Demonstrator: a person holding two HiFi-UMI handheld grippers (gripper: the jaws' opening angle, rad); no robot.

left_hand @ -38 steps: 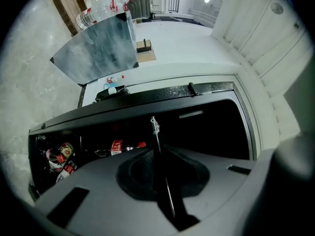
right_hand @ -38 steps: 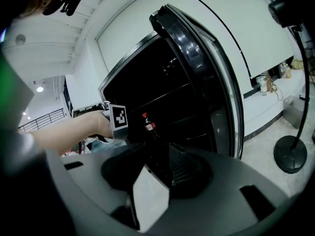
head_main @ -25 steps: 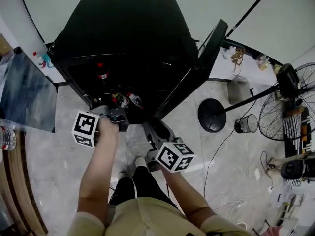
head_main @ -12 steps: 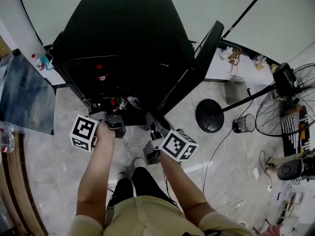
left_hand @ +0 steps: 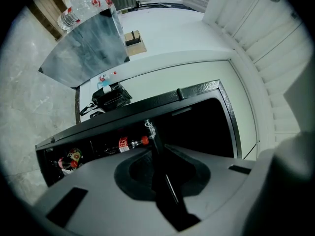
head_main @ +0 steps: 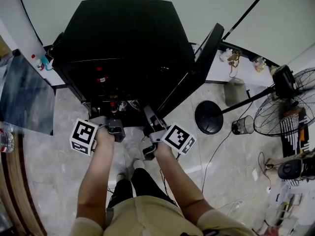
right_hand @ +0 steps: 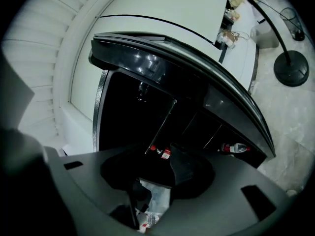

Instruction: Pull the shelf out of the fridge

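Left tongs (head_main: 114,126): narrow, pinched on a thin dark edge, taken to be the front of the shelf (left_hand: 160,171); rolled onto the side and pointing level into the fridge (head_main: 123,33).
Shelf: low in the open compartment, seen edge-on, running from the tongs back into the dark; not possible to tell how far out it is.
Fridge: black, in the middle of the head view, open to the front.
Bottles: one with a red cap and red label (left_hand: 132,142) lying inside, beside the line of the shelf; another red-capped one (left_hand: 69,159) lower in the compartment.
Right tongs (head_main: 150,119): wide, just opened a little further, gripping nothing; at the front of the compartment, near the left tongs but apart.
Fridge door (head_main: 206,53): swung open to the right, out of the way.
Fan stand (head_main: 211,116): on the floor right of the door, well apart.
Step in hand: probably taking the second hold on the shelf, with the left side held and the right side not yet.
Next move: likely to bring the right tongs over the front edge and close them, then pull straight and level with both hands, to avoid jamming the shelf or rolling the bottles.
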